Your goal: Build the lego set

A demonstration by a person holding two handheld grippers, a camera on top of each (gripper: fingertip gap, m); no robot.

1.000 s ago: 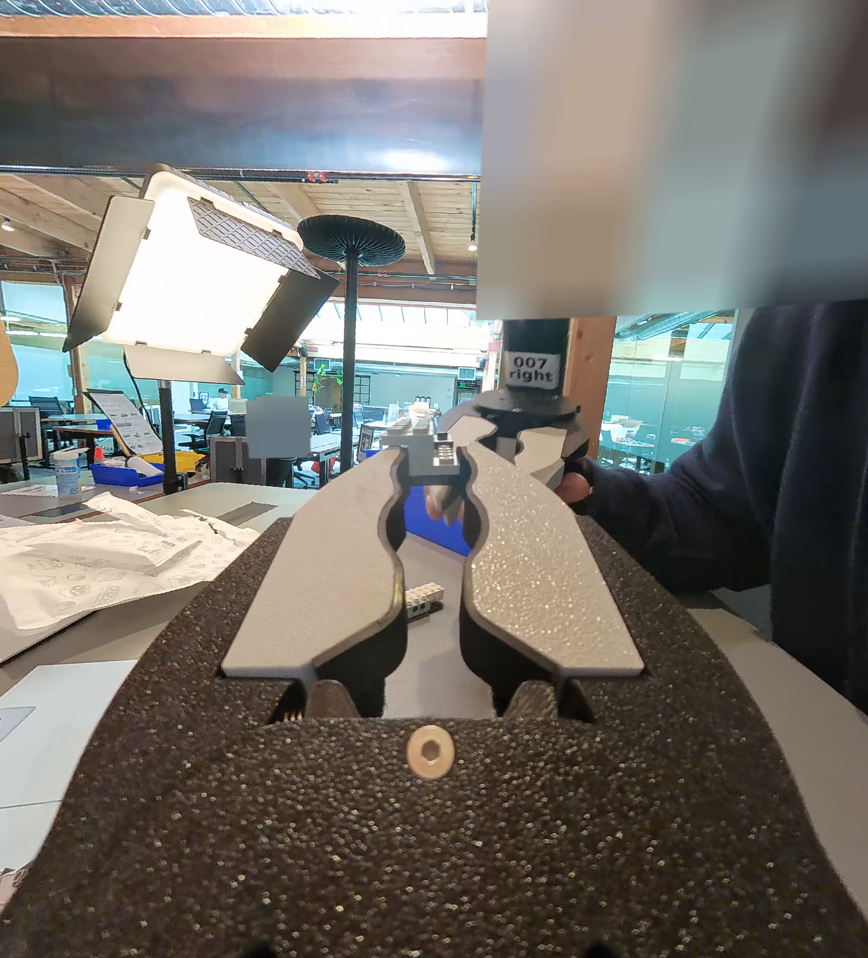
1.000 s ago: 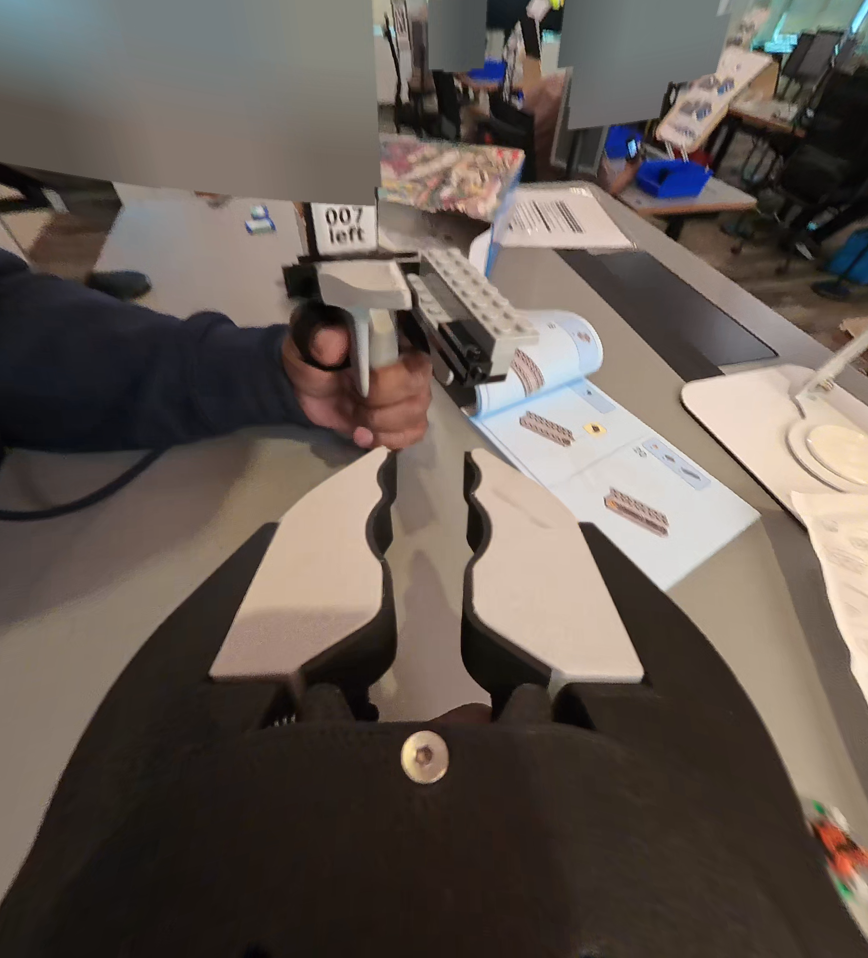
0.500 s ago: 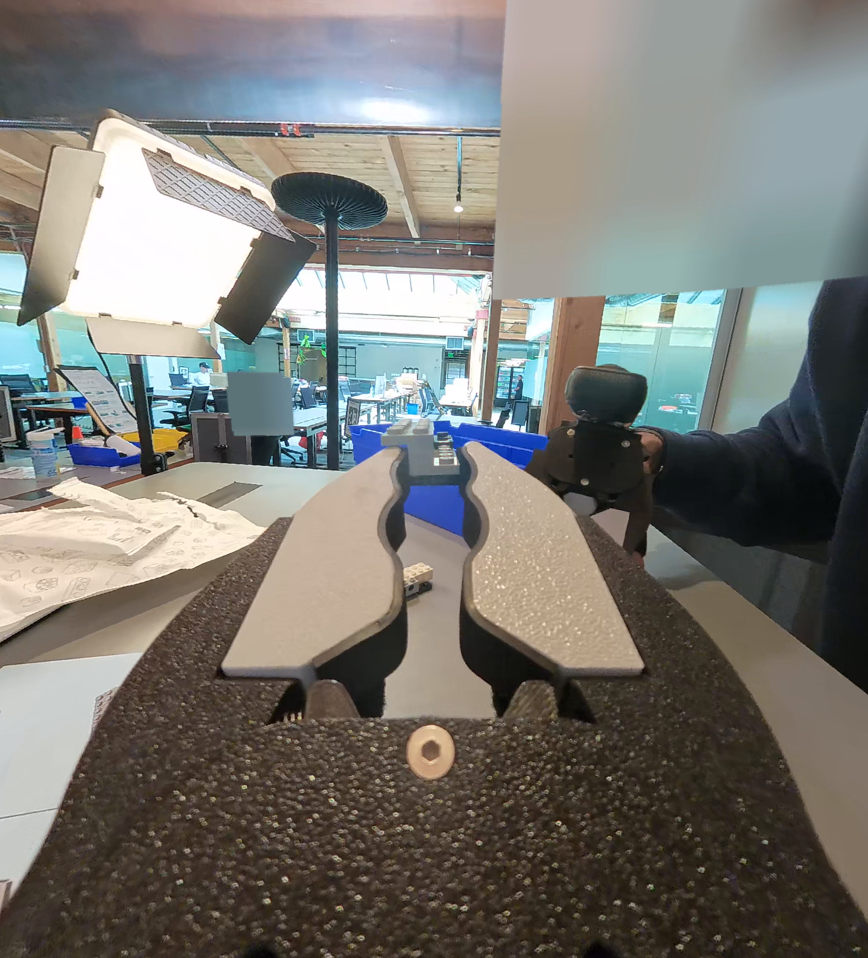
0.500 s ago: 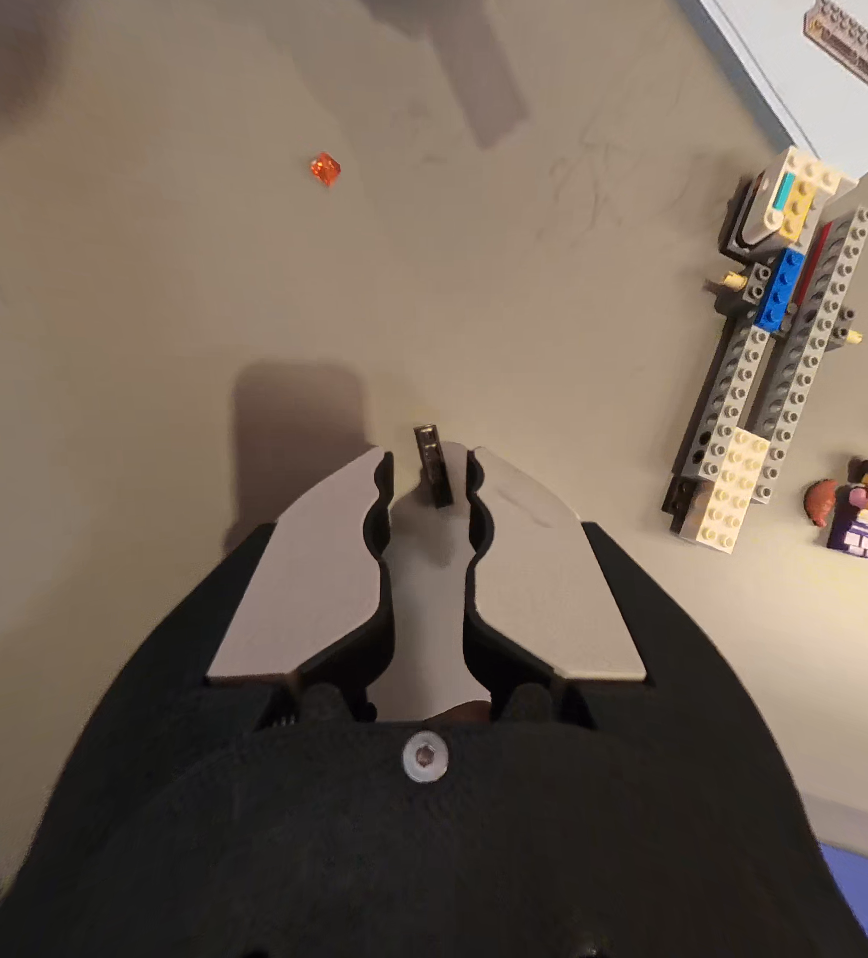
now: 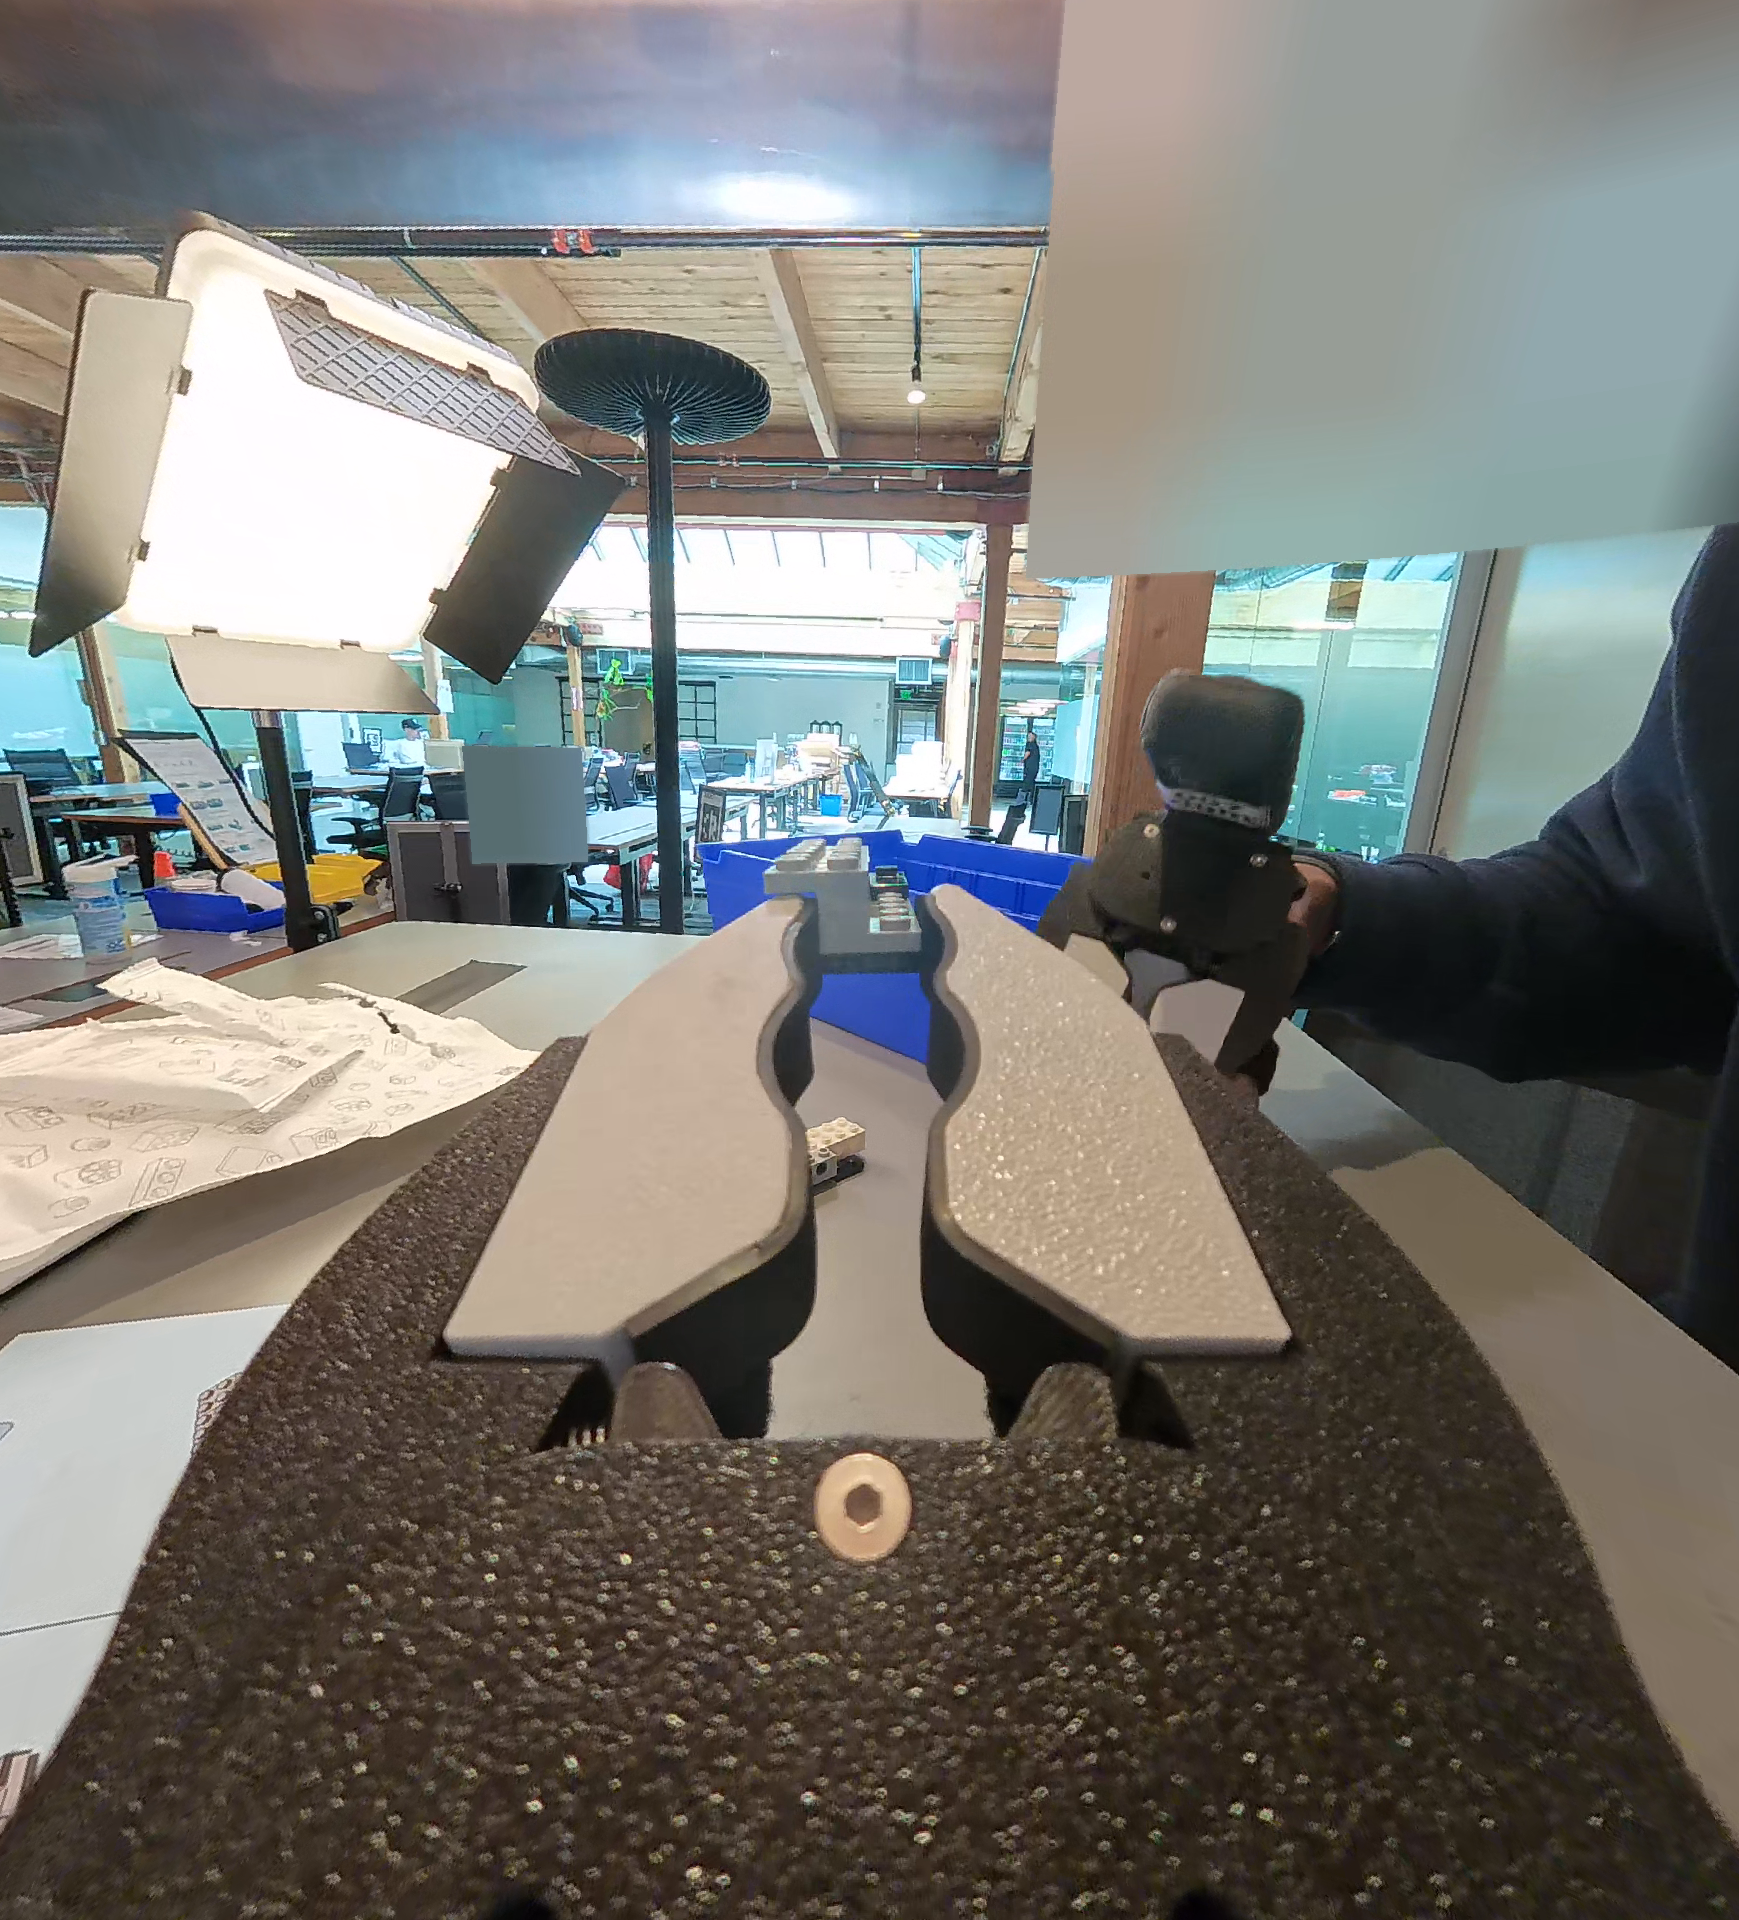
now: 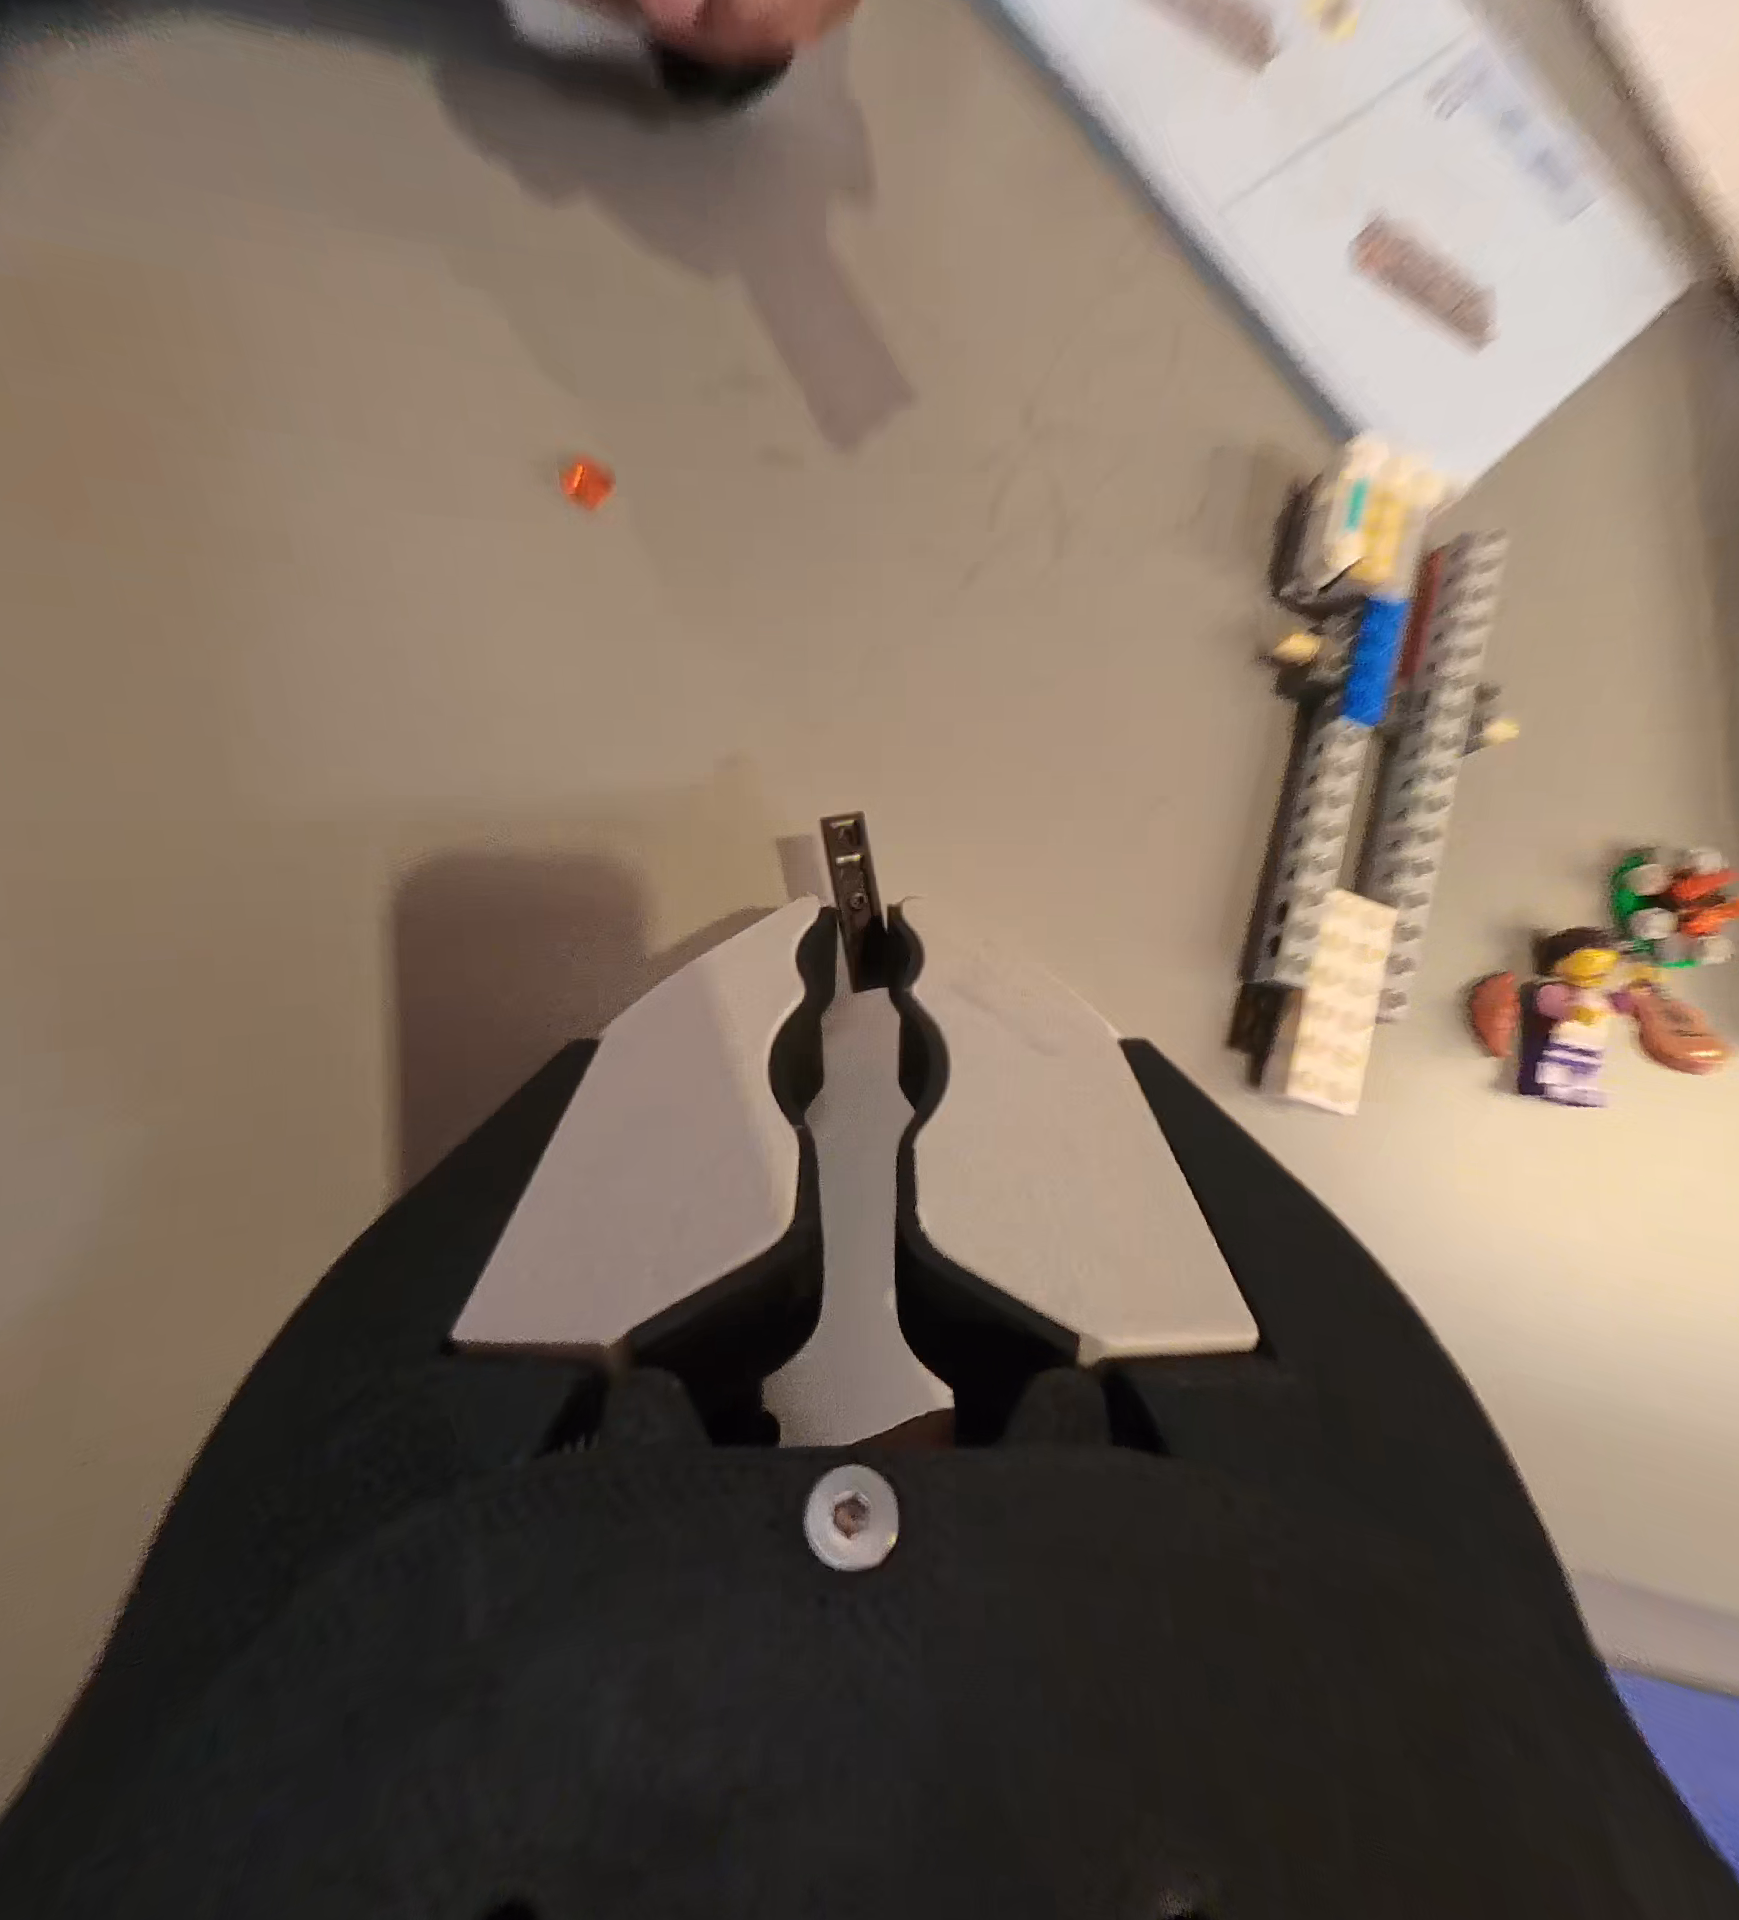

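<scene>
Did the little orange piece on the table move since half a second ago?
No. The orange piece keeps its place relative to the long grey brick build; only the camera shifted.

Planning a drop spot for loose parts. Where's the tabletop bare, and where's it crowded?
Bare: the grey tabletop left of the right hand-held gripper, with only a small orange piece on it. Crowded: to the right, the long grey brick assembly, a minifigure and the instruction booklet. In the left wrist view, crumpled printed paper covers the left side.

Matt grey table [image 6: 221,623]; glossy plastic bricks [image 6: 1364,831]; crinkled paper sheet [image 5: 169,1091] — rough, speckled black foam body [image 5: 844,1662]; bare wood ceiling beams [image 5: 803,343].
</scene>
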